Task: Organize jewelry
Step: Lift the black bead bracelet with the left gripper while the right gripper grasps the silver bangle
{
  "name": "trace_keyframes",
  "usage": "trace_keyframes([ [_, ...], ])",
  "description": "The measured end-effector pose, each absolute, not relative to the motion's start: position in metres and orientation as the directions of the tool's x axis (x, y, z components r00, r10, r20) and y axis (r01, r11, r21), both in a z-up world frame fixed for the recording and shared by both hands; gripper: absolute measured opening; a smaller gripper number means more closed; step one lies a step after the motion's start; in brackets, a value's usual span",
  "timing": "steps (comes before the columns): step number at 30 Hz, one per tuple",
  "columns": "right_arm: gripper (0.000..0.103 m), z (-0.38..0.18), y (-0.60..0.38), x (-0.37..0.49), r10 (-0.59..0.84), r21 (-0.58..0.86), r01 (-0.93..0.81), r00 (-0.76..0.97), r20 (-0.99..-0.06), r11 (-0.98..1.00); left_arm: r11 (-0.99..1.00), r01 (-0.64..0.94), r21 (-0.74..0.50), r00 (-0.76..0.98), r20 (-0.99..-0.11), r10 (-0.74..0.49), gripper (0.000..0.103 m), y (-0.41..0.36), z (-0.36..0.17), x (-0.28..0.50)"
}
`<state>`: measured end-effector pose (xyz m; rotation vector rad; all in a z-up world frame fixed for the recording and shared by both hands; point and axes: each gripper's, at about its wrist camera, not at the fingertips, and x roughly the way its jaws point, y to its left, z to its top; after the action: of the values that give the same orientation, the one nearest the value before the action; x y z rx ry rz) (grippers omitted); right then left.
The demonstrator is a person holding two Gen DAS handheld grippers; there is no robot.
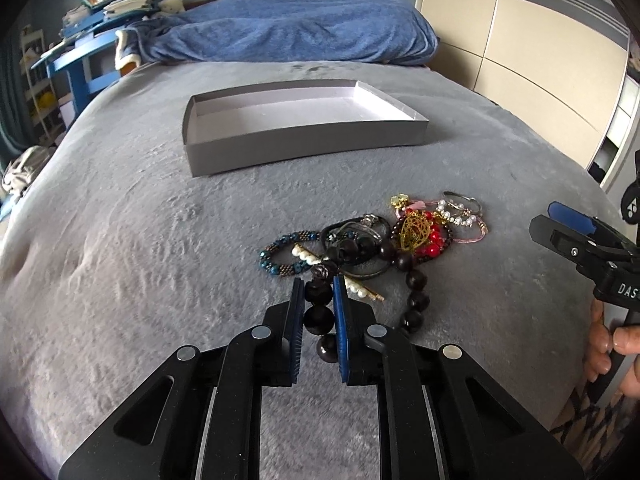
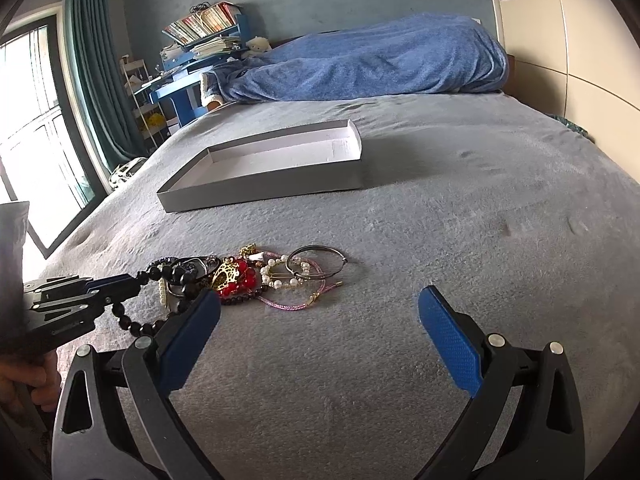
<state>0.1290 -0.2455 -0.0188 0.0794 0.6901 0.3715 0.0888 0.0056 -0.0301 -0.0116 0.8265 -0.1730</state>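
A pile of jewelry (image 1: pixel 380 236) lies on the grey bed cover: a dark large-bead bracelet (image 1: pixel 412 280), a blue beaded bracelet (image 1: pixel 280 258), red beads (image 1: pixel 430 240), pearl pieces and thin bangles (image 2: pixel 316 266). My left gripper (image 1: pixel 319 286) is shut on the dark large-bead bracelet, with beads between its blue pads. It also shows in the right wrist view (image 2: pixel 128 282). My right gripper (image 2: pixel 320 308) is open and empty, low over the cover to the right of the pile. An empty grey box lid (image 1: pixel 304 142) lies beyond the pile, also in the right wrist view (image 2: pixel 264 188).
A blue blanket (image 1: pixel 296 28) is heaped at the head of the bed. A blue desk with books (image 2: pixel 200 52) stands far left beside a window with green curtains (image 2: pixel 96 80). A wardrobe (image 1: pixel 520 48) runs along the right.
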Motion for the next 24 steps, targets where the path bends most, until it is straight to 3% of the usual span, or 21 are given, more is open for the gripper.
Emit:
trace_keyframes([
  [7, 0.098, -0.021, -0.244, 0.131, 0.361, 0.192, -0.310, 0.699, -0.617, 0.931, 0.986, 0.134, -0.099, 0.630, -0.760, -0.162, 0.016, 0.014, -0.039, 0.090],
  [10, 0.098, -0.024, -0.244, 0.136, 0.361, 0.199, -0.307, 0.689, -0.629, 0.931, 0.988, 0.124, -0.097, 0.608, -0.779, -0.153, 0.029, 0.015, -0.048, 0.093],
  [14, 0.098, -0.027, -0.246, 0.140, 0.382, 0.226, -0.312, 0.673, -0.634, 0.923, 0.988, 0.129, -0.082, 0.602, -0.786, -0.143, 0.036, 0.012, -0.053, 0.095],
  [18, 0.092, -0.028, -0.244, 0.152, 0.404, 0.247, -0.324, 0.651, -0.642, 0.913, 0.990, 0.133, -0.054, 0.604, -0.787, -0.125, 0.036, 0.008, -0.055, 0.095],
  [24, 0.092, -0.036, -0.242, 0.187, 0.397, 0.282, -0.281, 0.606, -0.689, 0.917, 0.989, 0.136, -0.052, 0.613, -0.780, -0.125, 0.037, 0.009, -0.057, 0.095],
])
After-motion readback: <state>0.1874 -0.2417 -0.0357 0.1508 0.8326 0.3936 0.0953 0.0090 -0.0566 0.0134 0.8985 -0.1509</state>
